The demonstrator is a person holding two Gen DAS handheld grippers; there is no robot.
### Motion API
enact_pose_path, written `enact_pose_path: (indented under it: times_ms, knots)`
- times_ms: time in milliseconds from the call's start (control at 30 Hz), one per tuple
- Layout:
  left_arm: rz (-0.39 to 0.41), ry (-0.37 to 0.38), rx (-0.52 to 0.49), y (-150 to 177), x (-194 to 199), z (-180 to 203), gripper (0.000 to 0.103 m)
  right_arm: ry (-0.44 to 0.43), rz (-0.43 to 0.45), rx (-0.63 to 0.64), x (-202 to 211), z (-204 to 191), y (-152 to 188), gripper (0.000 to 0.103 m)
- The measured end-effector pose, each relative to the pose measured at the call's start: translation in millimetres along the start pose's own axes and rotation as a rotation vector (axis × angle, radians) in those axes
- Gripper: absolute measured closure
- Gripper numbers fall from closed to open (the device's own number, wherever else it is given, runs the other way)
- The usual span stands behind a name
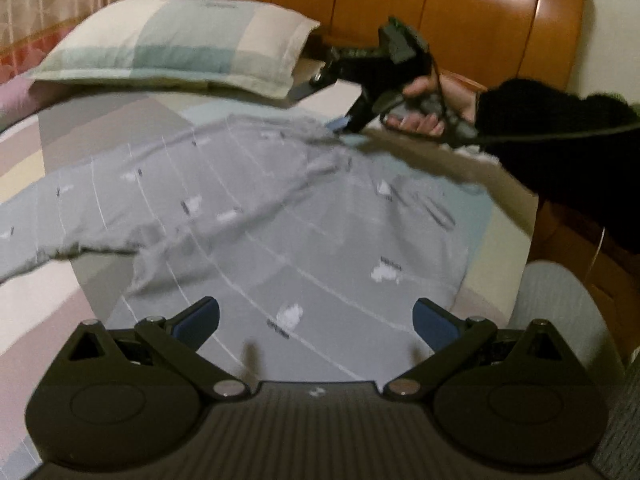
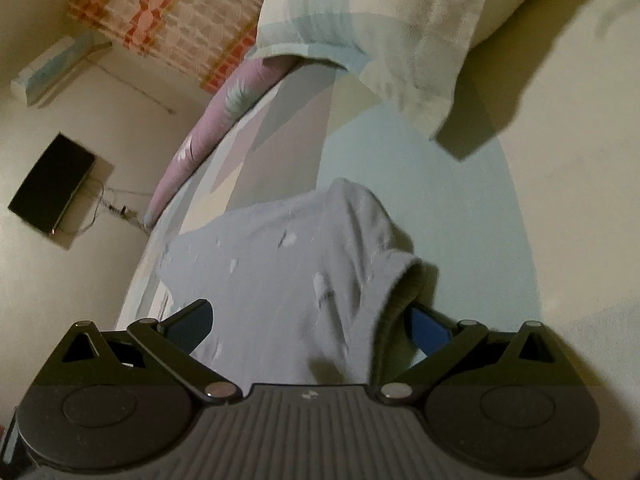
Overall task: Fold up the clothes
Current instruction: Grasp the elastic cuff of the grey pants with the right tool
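Item: grey patterned long-sleeved top (image 1: 256, 216), spread on the bedsheet (image 1: 80, 128) just below the checked pillow (image 1: 172, 48), one sleeve trailing out to my left, its body running away from my left gripper (image 1: 316, 320) toward the pillow. My left gripper hangs wide apart above the near hem, gripping nothing. My right gripper (image 2: 308, 328), nearer the pillow-side edge, has its jaws spread with a cuffed fold of the top between them; whether it pinches, I cannot tell

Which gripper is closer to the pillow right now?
Right. The right gripper sits at the grey garment's far edge, just below the pillow; the left gripper hovers over the near hem.
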State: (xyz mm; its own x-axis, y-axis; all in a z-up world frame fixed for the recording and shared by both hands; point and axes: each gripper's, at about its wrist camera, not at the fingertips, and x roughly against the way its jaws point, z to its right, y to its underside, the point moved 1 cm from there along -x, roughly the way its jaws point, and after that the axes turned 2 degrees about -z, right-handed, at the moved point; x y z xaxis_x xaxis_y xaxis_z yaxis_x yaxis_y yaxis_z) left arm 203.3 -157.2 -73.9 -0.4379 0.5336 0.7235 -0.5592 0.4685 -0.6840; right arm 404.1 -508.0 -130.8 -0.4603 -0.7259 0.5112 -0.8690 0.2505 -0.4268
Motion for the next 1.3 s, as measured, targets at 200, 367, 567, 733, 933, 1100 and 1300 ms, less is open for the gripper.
enact_pose_path:
  times_ms: [200,367,567,733,933,1100,1300]
  knots:
    - [0.035,0.002,0.038,-5,9,-1,0.001,-0.020,0.092,-0.019,-13,3,-8,0.000]
    - [0.037,0.000,0.043,-6,9,-1,0.001,-0.043,0.059,0.008,-13,-3,1,0.000]
    - [0.040,0.021,0.064,-5,6,-3,0.001,-0.109,0.013,0.042,-15,-4,4,0.000]
    - [0.047,0.025,0.084,-4,7,-4,0.001,-0.091,0.073,0.035,-22,-2,-3,0.000]
    - [0.037,0.004,0.125,2,7,-12,0.001,-0.064,0.134,-0.003,-7,25,5,0.057]
    - [0.026,0.020,0.134,7,6,-13,0.001,-0.003,0.132,-0.009,-19,16,0,0.049]
    - [0.024,0.025,0.134,6,3,-11,0.001,0.018,0.144,0.018,-35,9,-4,0.048]
